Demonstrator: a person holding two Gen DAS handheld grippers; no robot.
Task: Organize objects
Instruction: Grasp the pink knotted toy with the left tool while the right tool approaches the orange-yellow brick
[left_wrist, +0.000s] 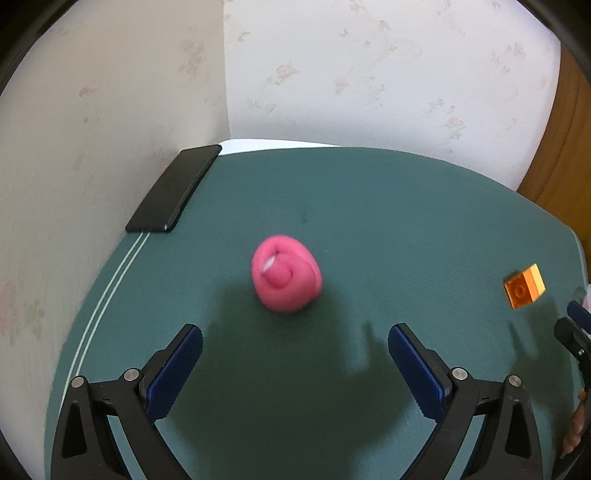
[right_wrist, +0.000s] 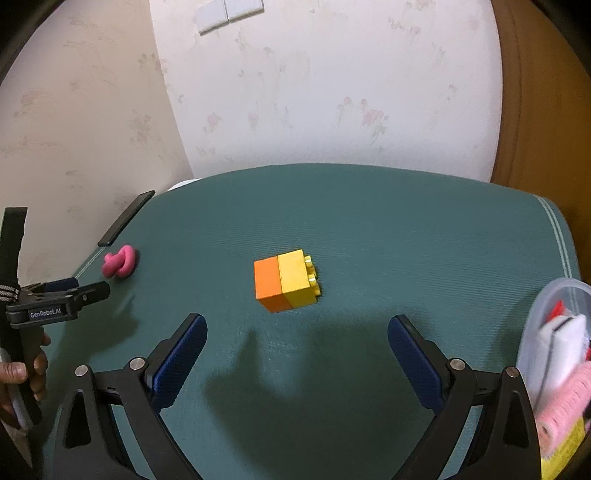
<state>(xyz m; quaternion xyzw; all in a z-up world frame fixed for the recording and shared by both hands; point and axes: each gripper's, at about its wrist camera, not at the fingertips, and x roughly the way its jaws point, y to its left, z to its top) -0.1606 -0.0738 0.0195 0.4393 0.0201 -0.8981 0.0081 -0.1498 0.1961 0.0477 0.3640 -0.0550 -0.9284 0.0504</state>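
Note:
A pink soft lump (left_wrist: 285, 274) lies on the green mat (left_wrist: 369, 206), just ahead of my left gripper (left_wrist: 295, 345), which is open and empty. It also shows in the right wrist view (right_wrist: 119, 261). An orange and yellow toy brick block (right_wrist: 286, 280) lies on its side in front of my right gripper (right_wrist: 296, 334), which is open and empty. The block also shows at the right of the left wrist view (left_wrist: 523, 286). The left gripper (right_wrist: 88, 290) is seen from the side in the right wrist view.
A black phone (left_wrist: 173, 188) lies at the mat's far left edge against the wall. A clear plastic container (right_wrist: 546, 314) with pink, white and red items stands at the right. Floral wallpaper walls close the back and left.

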